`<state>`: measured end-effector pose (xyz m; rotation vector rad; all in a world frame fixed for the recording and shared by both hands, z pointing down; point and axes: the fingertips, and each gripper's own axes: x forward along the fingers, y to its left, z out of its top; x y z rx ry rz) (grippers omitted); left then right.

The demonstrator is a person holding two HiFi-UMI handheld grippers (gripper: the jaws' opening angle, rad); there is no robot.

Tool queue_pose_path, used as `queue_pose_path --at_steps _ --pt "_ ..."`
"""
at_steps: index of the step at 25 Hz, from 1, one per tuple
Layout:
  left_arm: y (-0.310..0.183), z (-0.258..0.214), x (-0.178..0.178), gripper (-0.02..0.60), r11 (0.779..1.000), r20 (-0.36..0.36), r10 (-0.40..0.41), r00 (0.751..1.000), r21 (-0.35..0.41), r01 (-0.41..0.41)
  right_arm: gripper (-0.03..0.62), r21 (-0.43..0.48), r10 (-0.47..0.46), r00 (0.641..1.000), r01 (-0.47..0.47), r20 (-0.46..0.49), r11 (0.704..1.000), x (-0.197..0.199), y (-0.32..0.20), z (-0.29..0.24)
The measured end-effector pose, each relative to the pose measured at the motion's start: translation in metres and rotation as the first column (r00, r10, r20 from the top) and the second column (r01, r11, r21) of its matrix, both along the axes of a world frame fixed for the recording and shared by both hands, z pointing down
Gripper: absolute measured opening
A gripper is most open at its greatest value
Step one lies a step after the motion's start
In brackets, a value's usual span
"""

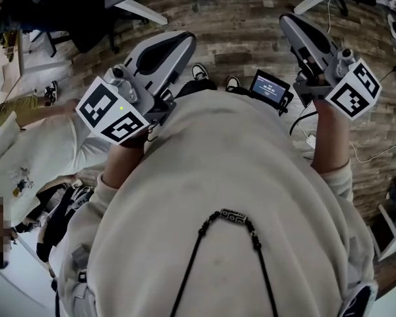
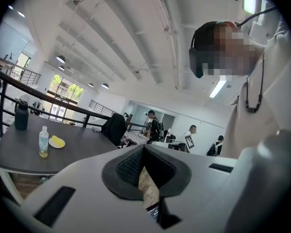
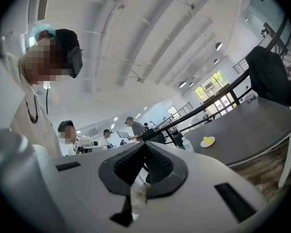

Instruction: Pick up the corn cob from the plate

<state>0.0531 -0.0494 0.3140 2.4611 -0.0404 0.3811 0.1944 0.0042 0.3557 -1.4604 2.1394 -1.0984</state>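
A yellow corn cob lies on a small white plate on a dark round table, far off at the left of the left gripper view. The right gripper view shows the same corn cob and plate far off on the table. My left gripper is shut with nothing in it, and so is my right gripper. In the head view both are held up in front of my chest, left gripper and right gripper, over wooden floor and well short of the table.
A clear bottle stands beside the plate and a dark flask farther left. A chair with a black jacket is at the table. Several people stand in the background. A small screen device sits ahead of me, with cables on the floor at the right.
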Motion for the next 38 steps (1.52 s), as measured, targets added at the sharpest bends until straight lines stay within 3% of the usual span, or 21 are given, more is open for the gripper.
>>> queue_pose_path --at_steps 6,13,25,29,35,38 --pt "-0.012 -0.005 -0.008 0.003 1.000 -0.065 -0.001 0.998 -0.010 0.000 0.015 0.025 -0.007 1.000 0.008 -0.020 1.000 -0.016 -0.011 -0.015" --pt "-0.024 -0.017 -0.004 0.003 0.999 -0.159 0.051 0.986 0.024 -0.047 0.014 0.030 -0.114 0.979 0.121 -0.168 0.992 -0.052 -0.016 -0.042" --pt "-0.024 -0.054 0.001 0.002 0.984 -0.309 0.179 0.934 0.048 -0.173 0.015 0.027 -0.034 0.963 0.043 -0.267 0.999 -0.048 -0.032 -0.069" --pt "-0.013 -0.027 0.003 0.003 0.978 -0.307 0.205 0.929 0.035 -0.204 0.014 0.013 -0.014 0.963 0.018 -0.268 1.000 -0.040 -0.022 -0.045" --pt "0.015 -0.014 -0.002 0.003 0.970 -0.260 0.240 0.935 0.091 -0.224 0.014 0.013 -0.028 0.958 0.034 -0.285 0.999 -0.038 -0.009 -0.036" --pt "0.020 -0.001 -0.005 0.003 0.972 -0.242 0.236 0.941 0.083 -0.222 0.014 0.011 -0.032 0.954 0.037 -0.298 0.999 -0.036 -0.008 -0.028"
